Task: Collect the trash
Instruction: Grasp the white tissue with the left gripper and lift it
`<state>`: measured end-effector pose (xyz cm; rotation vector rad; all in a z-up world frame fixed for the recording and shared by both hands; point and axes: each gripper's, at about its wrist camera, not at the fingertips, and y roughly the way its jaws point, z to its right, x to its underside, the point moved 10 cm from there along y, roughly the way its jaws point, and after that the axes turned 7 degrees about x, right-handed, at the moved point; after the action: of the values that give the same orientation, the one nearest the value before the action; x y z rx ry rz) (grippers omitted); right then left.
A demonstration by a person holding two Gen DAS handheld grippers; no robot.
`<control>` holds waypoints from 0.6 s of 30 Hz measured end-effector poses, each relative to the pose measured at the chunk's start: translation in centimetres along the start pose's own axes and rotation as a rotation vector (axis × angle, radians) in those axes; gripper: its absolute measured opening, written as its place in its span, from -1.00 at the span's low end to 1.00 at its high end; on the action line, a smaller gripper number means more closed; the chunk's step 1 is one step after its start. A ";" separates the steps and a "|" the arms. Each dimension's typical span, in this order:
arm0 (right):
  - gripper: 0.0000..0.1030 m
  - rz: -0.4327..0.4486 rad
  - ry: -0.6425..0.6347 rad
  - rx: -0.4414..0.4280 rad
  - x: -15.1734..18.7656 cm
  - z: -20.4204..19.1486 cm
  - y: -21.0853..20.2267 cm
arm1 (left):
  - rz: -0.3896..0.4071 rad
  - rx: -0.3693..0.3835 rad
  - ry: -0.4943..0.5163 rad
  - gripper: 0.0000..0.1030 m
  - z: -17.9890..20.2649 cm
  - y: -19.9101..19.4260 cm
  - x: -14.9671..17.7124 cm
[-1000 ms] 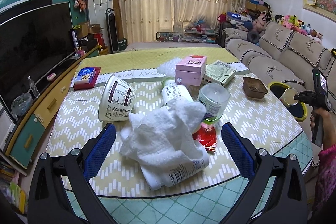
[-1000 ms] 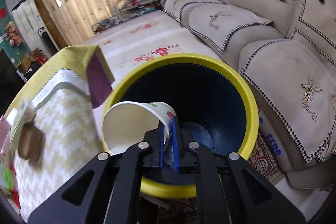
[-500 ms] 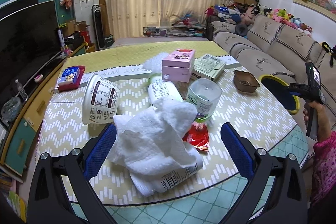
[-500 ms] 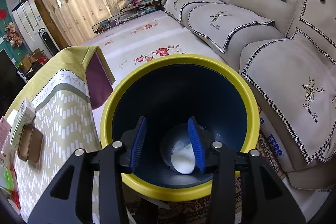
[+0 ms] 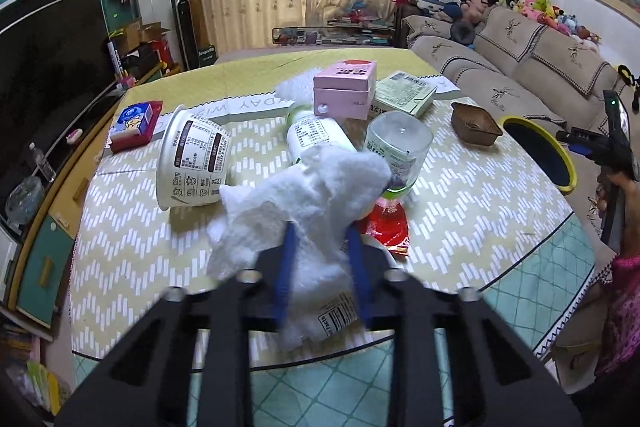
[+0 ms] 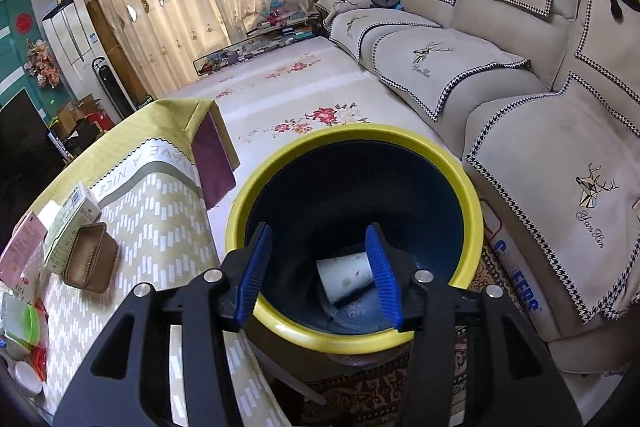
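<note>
A crumpled white tissue (image 5: 312,183) lies on a toppled labelled bottle (image 5: 336,315) near the table's front edge. My left gripper (image 5: 320,231) is closing, and its blue pads press into the tissue from both sides. My right gripper (image 6: 319,233) hovers over the yellow-rimmed dark blue bin (image 6: 352,131), jaws opening with nothing between them. A white paper cup (image 6: 346,275) lies on its side at the bin's bottom. In the left wrist view the bin (image 5: 536,151) stands past the table's right edge, with the right gripper (image 5: 600,143) in a person's hand above it.
Also on the patterned tablecloth are a white tub (image 5: 192,163) on its side, a white bottle (image 5: 316,135), a clear bottle (image 5: 396,151), a red wrapper (image 5: 386,231), a pink box (image 5: 346,89), a green carton (image 5: 404,93) and a brown tray (image 5: 476,123). A beige sofa (image 6: 520,87) flanks the bin.
My left gripper went from wide open to closed around the tissue. My right gripper let go of the paper cup, which dropped into the bin, then opened wider and rose slightly.
</note>
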<state>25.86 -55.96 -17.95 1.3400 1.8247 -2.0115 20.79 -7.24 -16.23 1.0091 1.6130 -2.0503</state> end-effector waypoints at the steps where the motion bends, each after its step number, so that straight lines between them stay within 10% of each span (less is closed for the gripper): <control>1: -0.08 0.000 0.000 -0.002 0.1 0.0 0.0 | 0.003 0.003 0.006 -0.81 0.0 -0.2 0.0; 18: -0.08 0.027 -0.014 -0.147 1.2 -2.5 -4.2 | 0.164 -0.042 0.097 -0.91 0.0 -7.1 -7.4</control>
<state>23.91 -52.12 -15.32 1.2981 1.8961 -1.8295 21.23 -6.34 -6.06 1.2001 1.5570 -1.8792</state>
